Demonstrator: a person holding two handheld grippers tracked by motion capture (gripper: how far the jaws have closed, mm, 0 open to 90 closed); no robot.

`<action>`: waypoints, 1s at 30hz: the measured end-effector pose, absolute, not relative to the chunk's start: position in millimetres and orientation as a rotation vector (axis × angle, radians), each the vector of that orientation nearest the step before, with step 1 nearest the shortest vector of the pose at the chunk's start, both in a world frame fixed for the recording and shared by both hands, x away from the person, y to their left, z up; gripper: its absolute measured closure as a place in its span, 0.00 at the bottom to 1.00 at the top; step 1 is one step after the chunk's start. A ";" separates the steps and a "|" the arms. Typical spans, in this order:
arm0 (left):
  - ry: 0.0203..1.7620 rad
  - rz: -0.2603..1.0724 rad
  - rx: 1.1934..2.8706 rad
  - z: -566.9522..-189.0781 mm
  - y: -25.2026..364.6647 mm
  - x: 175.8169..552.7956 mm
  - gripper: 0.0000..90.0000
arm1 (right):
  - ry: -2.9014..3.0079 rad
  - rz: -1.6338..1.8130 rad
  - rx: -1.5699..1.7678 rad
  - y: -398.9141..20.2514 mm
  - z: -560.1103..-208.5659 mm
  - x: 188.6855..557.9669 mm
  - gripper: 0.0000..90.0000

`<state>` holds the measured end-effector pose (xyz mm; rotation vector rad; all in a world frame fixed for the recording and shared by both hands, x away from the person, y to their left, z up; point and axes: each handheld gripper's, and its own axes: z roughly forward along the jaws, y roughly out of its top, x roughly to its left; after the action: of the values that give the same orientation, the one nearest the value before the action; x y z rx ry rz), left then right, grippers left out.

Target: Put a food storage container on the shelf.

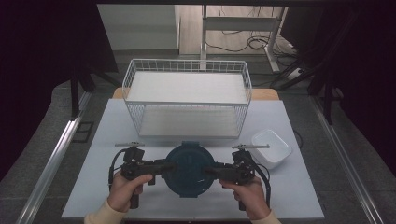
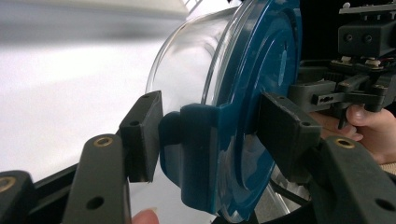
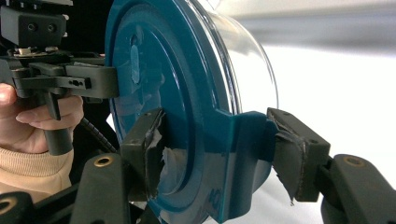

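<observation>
Gripping one blue-lidded clear container [image 1: 189,169], left claw [image 1: 164,167] and right claw [image 1: 211,171] clamped on opposite lid latches, one wire basket [image 1: 187,100], one white tub [image 1: 271,148].

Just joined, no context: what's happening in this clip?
A person holds a round clear container with a dark blue clip-on lid between two tools: the left hand-held gripper and right hand-held gripper each clamp a lid clip on opposite sides. It sits in front of the white wire basket, beside a white rectangular tub.

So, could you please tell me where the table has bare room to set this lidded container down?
The table is bare left of the container and in the near right corner. It is crowded at the back by the wire basket and at right by the white tub.
</observation>
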<state>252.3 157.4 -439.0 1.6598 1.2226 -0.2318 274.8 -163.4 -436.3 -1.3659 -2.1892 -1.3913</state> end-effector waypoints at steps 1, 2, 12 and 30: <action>1.220 -0.229 1.662 -436.2 157.4 254.2 0.46 | -2.189 -1.396 -1.366 -163.3 -433.7 276.5 0.43; 1.216 -0.226 1.665 -433.7 157.6 256.1 0.46 | -2.192 -1.403 -1.365 -163.1 -431.5 278.1 0.43; 1.191 -0.203 1.672 -413.7 159.6 270.7 0.47 | -2.217 -1.436 -1.343 -161.6 -411.2 292.7 0.43; 1.139 -0.145 1.678 -362.4 161.6 295.6 0.47 | -2.266 -1.497 -1.298 -159.1 -359.1 319.2 0.43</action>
<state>295.6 161.6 -362.4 1.6784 1.1394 -0.1452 319.2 -159.1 -359.1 -1.2976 -2.2660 -1.4971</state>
